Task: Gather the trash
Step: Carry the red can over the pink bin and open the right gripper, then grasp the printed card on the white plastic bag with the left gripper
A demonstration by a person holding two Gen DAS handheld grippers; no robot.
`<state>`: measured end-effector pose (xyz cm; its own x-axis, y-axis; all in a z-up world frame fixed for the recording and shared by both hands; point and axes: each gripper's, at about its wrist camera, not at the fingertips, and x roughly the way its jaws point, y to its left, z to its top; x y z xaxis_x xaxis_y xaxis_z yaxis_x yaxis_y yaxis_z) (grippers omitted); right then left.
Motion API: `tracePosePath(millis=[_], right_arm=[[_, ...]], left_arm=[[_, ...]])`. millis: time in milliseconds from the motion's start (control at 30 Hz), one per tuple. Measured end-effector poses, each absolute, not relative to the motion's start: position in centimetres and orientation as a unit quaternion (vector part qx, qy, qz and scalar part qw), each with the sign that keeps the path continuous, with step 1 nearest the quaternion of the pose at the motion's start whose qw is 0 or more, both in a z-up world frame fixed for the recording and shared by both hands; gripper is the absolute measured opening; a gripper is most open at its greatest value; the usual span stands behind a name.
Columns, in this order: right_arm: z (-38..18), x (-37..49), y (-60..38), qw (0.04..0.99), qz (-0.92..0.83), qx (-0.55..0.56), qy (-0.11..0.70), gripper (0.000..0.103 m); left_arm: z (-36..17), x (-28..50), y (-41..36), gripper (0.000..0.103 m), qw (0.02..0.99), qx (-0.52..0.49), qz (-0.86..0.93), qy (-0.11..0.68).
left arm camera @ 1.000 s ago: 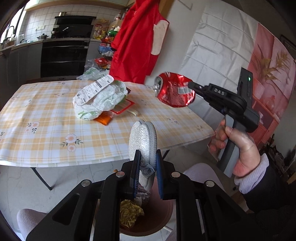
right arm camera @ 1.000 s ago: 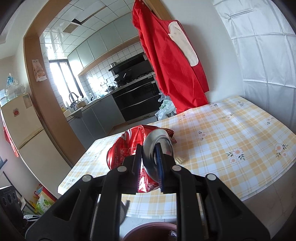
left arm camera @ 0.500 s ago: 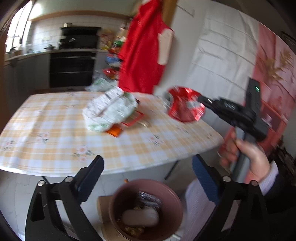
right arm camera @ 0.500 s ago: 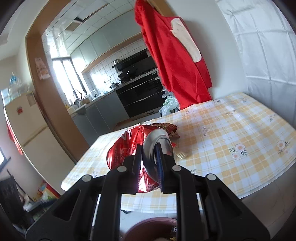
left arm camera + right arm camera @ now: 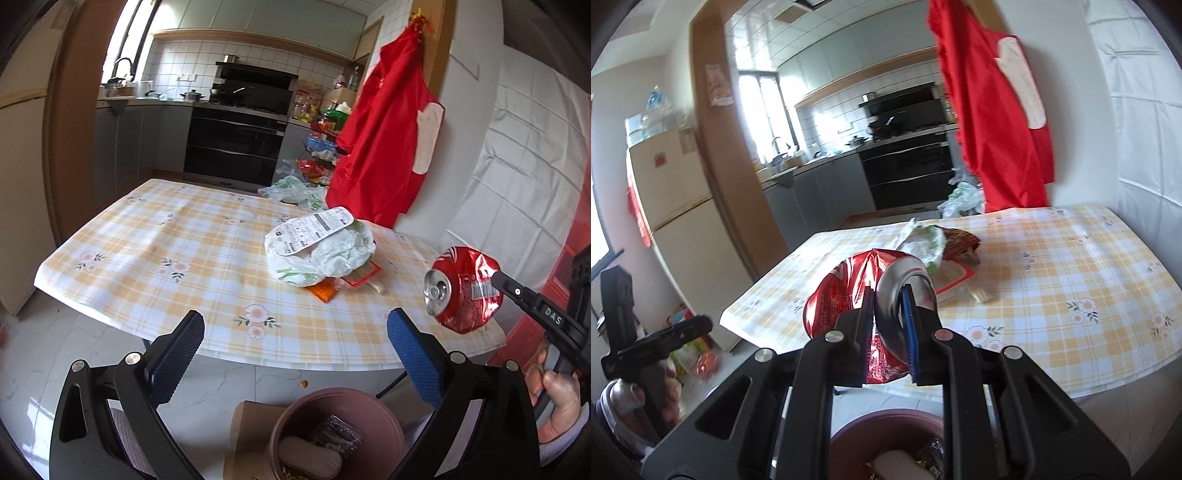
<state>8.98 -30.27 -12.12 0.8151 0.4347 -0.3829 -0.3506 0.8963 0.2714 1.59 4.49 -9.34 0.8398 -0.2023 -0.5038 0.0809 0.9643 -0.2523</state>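
Red can (image 5: 463, 290); yellow-checked floral tablecloth (image 5: 177, 254); brown bin (image 5: 369, 402).

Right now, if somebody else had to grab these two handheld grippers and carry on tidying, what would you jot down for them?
Left gripper: jaws have just been opening, now wide and empty, above the round brown plastic bin.
Right gripper: shut on the crushed red drink can, held over the table edge, not yet binned.
Done: a pale oblong piece lies in the bin with other scraps.
Left: drop the can, then clear the crumpled white plastic bag and the red and orange wrappers from the checked tablecloth.
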Motion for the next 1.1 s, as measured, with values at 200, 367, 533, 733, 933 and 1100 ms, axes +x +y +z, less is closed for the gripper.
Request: tracePosePath(millis=[200,367,533,733,933,1100], right_arm=[[-12.1,8.5,-28.9,0.943,0.226,0.075,0.23,0.018],[-12.3,8.1,-27.8,0.939,0.24,0.06,0.237,0.019],[-12.7,8.1,-27.2,0.935,0.251,0.059,0.245,0.027],[-12.8,8.0,-27.4,0.945,0.22,0.051,0.238,0.066],[-13.3,8.5,-28.1,0.955,0.168,0.046,0.241,0.096],[-14.4,9.5,-28.8,0.955,0.14,0.052,0.258,0.097]], left_arm=[[-9.5,0.9,5.4,0.097,0.953,-0.119,-0.062,0.27],[-9.8,0.7,5.8,0.097,0.952,-0.123,-0.058,0.273],[-10.1,0.9,6.2,0.097,0.951,-0.129,-0.053,0.276],[-10.4,1.0,6.5,0.097,0.95,-0.131,-0.049,0.279],[-11.0,1.3,6.4,0.097,0.948,-0.131,-0.047,0.285],[-11.6,1.8,6.2,0.097,0.946,-0.128,-0.046,0.295]])
